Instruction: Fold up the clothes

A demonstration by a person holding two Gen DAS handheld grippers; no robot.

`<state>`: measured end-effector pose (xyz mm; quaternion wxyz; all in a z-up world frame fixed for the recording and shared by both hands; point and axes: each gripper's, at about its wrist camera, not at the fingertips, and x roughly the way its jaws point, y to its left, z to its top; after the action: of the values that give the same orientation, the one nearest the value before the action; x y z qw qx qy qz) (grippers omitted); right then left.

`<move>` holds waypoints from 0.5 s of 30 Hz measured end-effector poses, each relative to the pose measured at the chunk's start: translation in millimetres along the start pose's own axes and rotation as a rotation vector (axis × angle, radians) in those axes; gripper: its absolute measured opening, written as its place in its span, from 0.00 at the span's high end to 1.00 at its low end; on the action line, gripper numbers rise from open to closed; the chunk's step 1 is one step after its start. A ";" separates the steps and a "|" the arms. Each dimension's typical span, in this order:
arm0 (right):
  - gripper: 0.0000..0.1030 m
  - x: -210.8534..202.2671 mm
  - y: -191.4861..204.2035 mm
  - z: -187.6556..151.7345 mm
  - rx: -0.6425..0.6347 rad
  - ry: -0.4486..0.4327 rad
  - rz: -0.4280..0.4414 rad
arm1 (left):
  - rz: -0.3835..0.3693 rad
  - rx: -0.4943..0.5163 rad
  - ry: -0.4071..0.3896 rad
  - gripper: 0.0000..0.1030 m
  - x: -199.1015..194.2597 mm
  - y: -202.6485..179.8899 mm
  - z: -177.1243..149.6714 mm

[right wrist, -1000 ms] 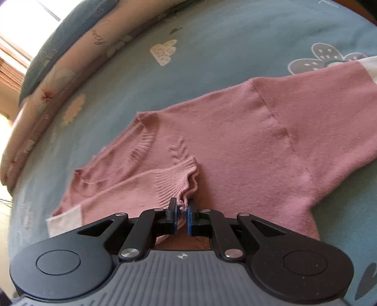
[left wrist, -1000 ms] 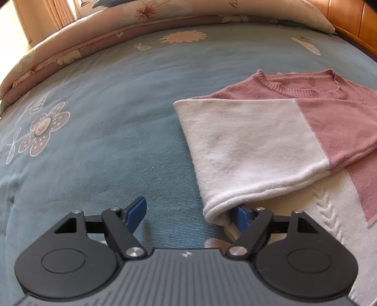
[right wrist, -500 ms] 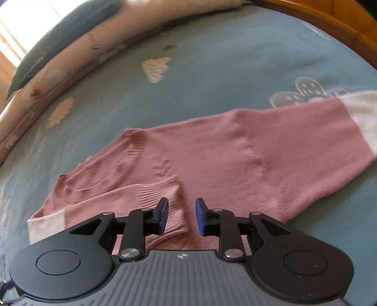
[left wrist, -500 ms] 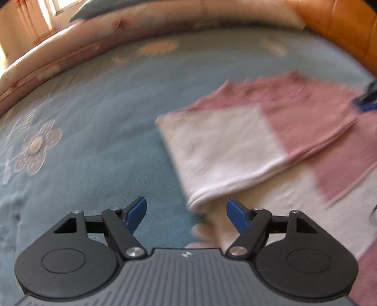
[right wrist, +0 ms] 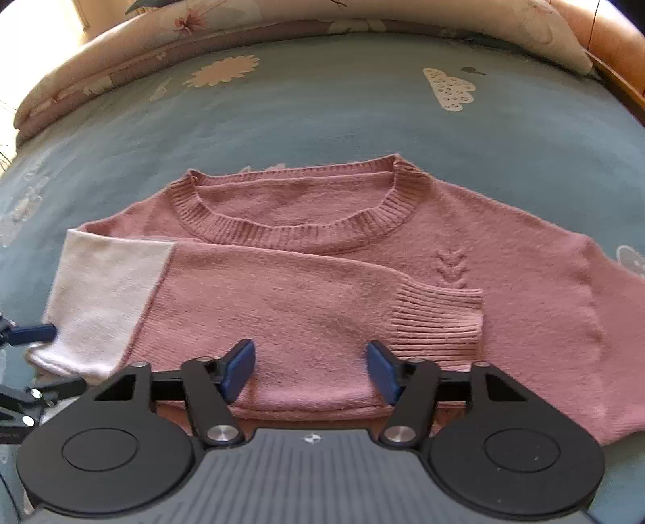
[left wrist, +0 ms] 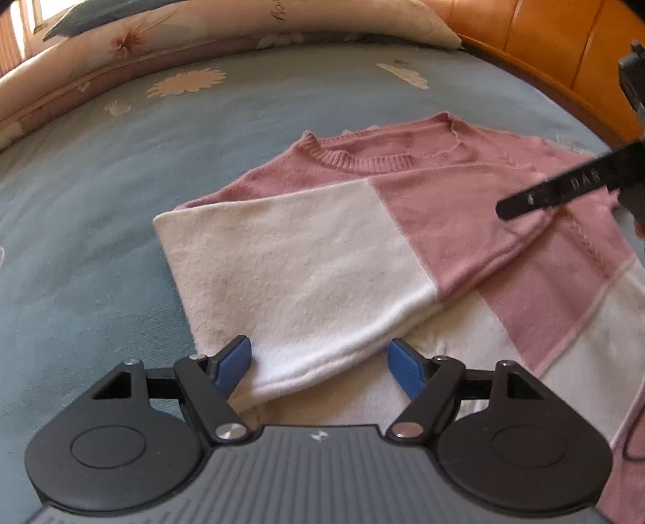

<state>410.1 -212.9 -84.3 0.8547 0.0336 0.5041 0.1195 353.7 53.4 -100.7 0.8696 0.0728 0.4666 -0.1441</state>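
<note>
A pink and white knit sweater (left wrist: 463,209) (right wrist: 302,201) lies flat on the blue bedspread (left wrist: 80,181), collar away from me. Its left sleeve is folded across the chest, with the white part (left wrist: 290,262) at the fold and the ribbed pink cuff (right wrist: 439,318) resting on the body. My left gripper (left wrist: 318,362) stands open just above the white fold, and the pads do not press on it. My right gripper (right wrist: 308,369) is opening its jaws over the pink part of the sleeve, with cloth lying below them and nothing gripped.
A floral quilt and pillows (left wrist: 201,24) run along the far side of the bed. An orange wooden headboard (left wrist: 564,48) rises at the right. One black finger of the right gripper (left wrist: 564,185) reaches in over the sweater's right shoulder.
The right gripper let go of the pink cuff, opened, rolled and drew back; the cuff now rests on the chest. The left gripper shifted right, over the white fold.
</note>
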 end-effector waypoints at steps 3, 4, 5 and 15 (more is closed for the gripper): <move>0.32 -0.7 -4.4 0.5 0.009 0.007 0.016 | 0.010 -0.013 0.026 0.27 -10.4 6.8 3.4; 0.31 1.0 -3.8 2.0 0.008 0.012 0.017 | 0.007 -0.014 0.014 0.27 -13.8 9.7 7.9; 0.30 1.9 -2.2 2.9 0.009 0.016 0.020 | 0.004 -0.015 0.003 0.27 -17.2 12.5 12.4; 0.08 7.0 11.6 -0.2 0.001 0.012 0.020 | 0.018 0.021 -0.055 0.25 44.0 30.7 55.5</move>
<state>411.1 -200.0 -88.4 0.8505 0.0385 0.5087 0.1280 430.4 59.9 -106.8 0.8825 0.0824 0.4403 -0.1432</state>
